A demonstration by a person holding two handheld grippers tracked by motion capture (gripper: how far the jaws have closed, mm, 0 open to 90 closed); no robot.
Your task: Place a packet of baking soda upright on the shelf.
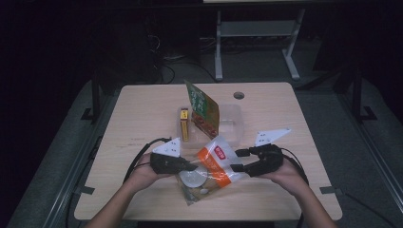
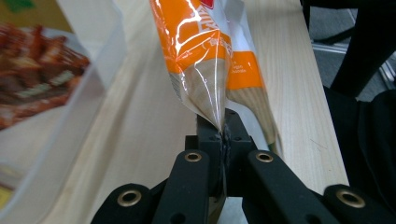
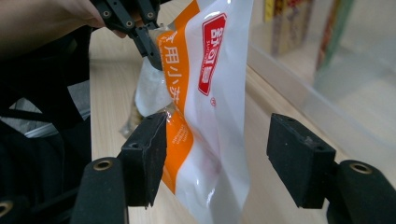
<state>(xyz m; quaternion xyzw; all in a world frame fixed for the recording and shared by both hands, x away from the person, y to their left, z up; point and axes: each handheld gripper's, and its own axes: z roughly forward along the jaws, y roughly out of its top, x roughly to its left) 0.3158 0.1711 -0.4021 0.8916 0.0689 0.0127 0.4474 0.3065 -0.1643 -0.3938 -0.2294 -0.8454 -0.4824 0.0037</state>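
Dark floor, cable loops and the grey legs of another bench lie beyond the pale wooden tabletop (image 1: pixel 142 114), which has a round cable hole (image 1: pixel 238 95) near its 1 o'clock corner.

At the tabletop's centre sits a clear plastic bin (image 1: pixel 233 124). A green and red snack packet (image 1: pixel 203 110) stands tilted in it, and a yellow box (image 1: pixel 184 124) lies along its 9 o'clock side. In the right gripper view the bin's wall stands just beyond the bag, at 2 o'clock from the jaws.

At 6 o'clock from the bin, an orange and white bag (image 1: pixel 215 166) hangs between the two grippers, its lower end clear and showing pale round pieces that are hard to make out. The left gripper (image 2: pixel 223 135) has its jaws closed tight on a thin pinched edge of the bag; in the high view it sits at 9 o'clock of the bag. The right gripper (image 3: pixel 219 158) at 3 o'clock has its jaws standing well apart. The bag hangs between its pads, close against the left one, and the other pad stays clear of it.

Both forearms are cut off at the bottom edge of the high view. The bin's contents blur in both gripper views. The room's far side is too dark to read.
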